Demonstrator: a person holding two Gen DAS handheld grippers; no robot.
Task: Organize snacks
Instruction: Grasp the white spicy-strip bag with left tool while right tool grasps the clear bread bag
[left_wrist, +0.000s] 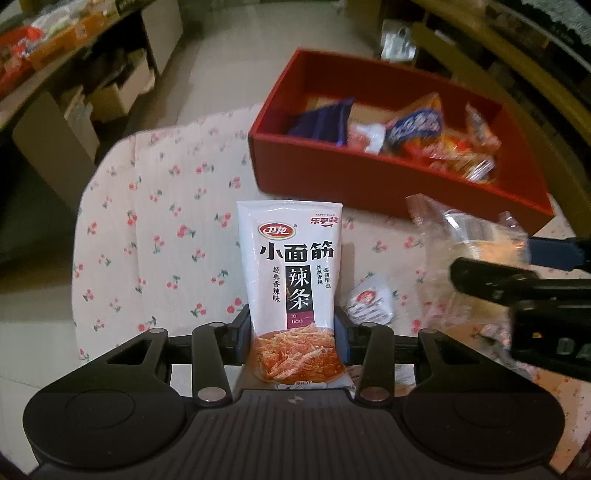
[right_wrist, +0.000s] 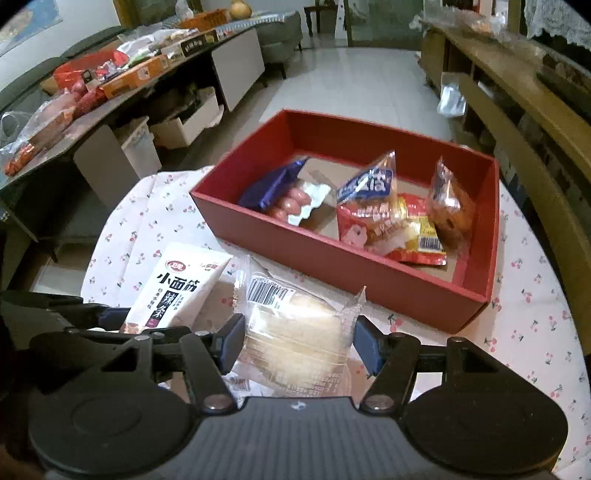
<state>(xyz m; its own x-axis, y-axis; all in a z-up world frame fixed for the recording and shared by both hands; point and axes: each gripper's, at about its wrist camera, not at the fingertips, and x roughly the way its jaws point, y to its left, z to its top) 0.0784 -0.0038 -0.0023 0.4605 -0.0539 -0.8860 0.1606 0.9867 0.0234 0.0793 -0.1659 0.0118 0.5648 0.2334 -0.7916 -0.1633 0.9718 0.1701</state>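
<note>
My left gripper (left_wrist: 291, 332) is shut on a white spicy-strip snack packet (left_wrist: 291, 266), its blue pads pressing the lower sides, and the packet stands upright above the cherry-print tablecloth (left_wrist: 155, 221). In the right wrist view the same packet (right_wrist: 177, 288) leans at the left. My right gripper (right_wrist: 299, 343) is shut on a clear-wrapped bread bun (right_wrist: 295, 332) with a barcode label. The red box (right_wrist: 332, 254) lies beyond both grippers and holds several snacks: a blue sausage pack (right_wrist: 284, 192), a blue-and-red bag (right_wrist: 365, 206) and a clear-wrapped cake (right_wrist: 448, 199).
A small white sachet (left_wrist: 369, 301) lies on the cloth between the grippers. The right gripper's arm (left_wrist: 517, 280) crosses the right edge of the left wrist view. A cluttered dark side table (right_wrist: 92, 96) stands left; wooden furniture (right_wrist: 517, 110) runs along the right.
</note>
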